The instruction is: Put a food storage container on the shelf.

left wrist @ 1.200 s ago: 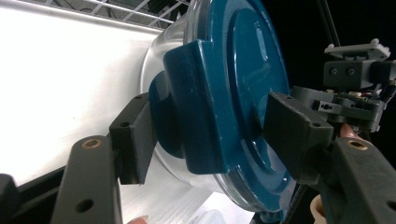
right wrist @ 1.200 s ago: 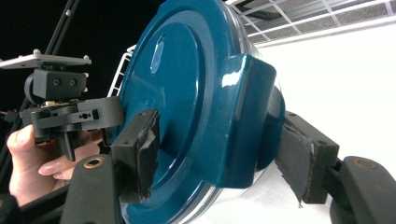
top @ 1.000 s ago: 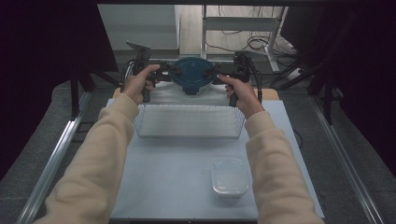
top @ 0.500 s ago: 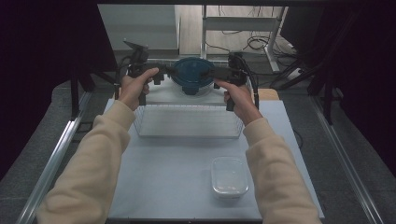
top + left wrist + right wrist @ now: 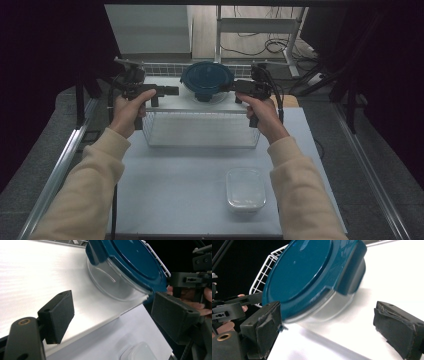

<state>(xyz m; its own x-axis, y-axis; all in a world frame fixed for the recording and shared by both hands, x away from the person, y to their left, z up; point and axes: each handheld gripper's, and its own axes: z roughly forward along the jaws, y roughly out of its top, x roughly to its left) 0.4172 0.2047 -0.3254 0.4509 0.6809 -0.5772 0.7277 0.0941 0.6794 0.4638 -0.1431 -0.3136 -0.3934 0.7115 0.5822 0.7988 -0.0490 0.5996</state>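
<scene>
Round clear container (image 5: 207, 92) with glossy teal clip-on lid (image 5: 206, 79) sits on a white platform at the far table edge, behind a wire basket (image 5: 200, 129). Left gripper (image 5: 172, 90) and right gripper (image 5: 226, 87) are held level, pointing inward at the container from either side. Both sets of jaws have just been opening and stand wide, foam pads off the lid, nothing gripped. Small rectangular clear tub (image 5: 245, 189) sits near the front edge, well apart, with bare tabletop between.

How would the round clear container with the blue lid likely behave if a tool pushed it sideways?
The container looks rigid, with smooth clear walls, so it would probably slide rather than flex. Its wide, low shape suggests it is unlikely to tip. It appears empty, hence likely light.
</scene>
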